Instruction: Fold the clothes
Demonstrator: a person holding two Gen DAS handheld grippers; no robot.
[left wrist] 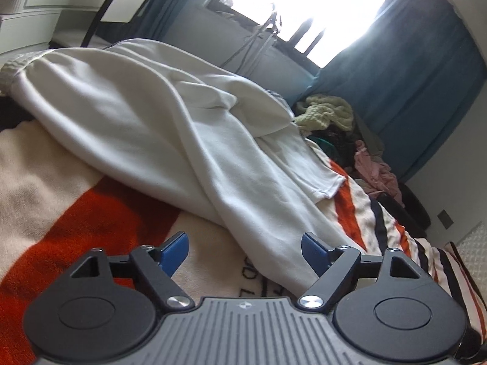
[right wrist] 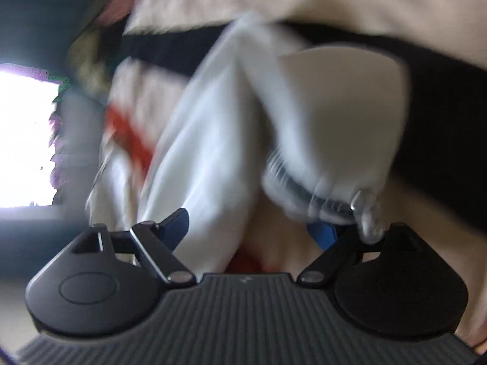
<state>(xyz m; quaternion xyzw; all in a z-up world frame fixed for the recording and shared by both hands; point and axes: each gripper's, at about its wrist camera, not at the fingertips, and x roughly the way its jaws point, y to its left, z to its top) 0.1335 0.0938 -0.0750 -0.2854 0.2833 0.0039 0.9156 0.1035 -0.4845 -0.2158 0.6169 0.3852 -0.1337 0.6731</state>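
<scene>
The white sweatpants (left wrist: 170,127) lay on the striped blanket (left wrist: 91,213), their long axis running from the ribbed waistband (left wrist: 13,68) at the far left down to a leg end at the near right, just beside the left gripper (left wrist: 243,252). That gripper's 2 blue-padded fingers (left wrist: 175,251) stood wide apart with nothing between them, low over the blanket. Only the left wrist view showed the bright window (left wrist: 304,6), the blue curtain (left wrist: 426,91) and the pile of clothes (left wrist: 341,127) at the far right of the bed.

The right wrist view was heavily blurred. It alone showed the white sweatpants (right wrist: 213,127) bunched close to the right gripper (right wrist: 246,228), folds rising away from it, a ribbed band (right wrist: 307,182) draped over the right finger. The fingers were spread, with cloth lying between them and unclamped.
</scene>
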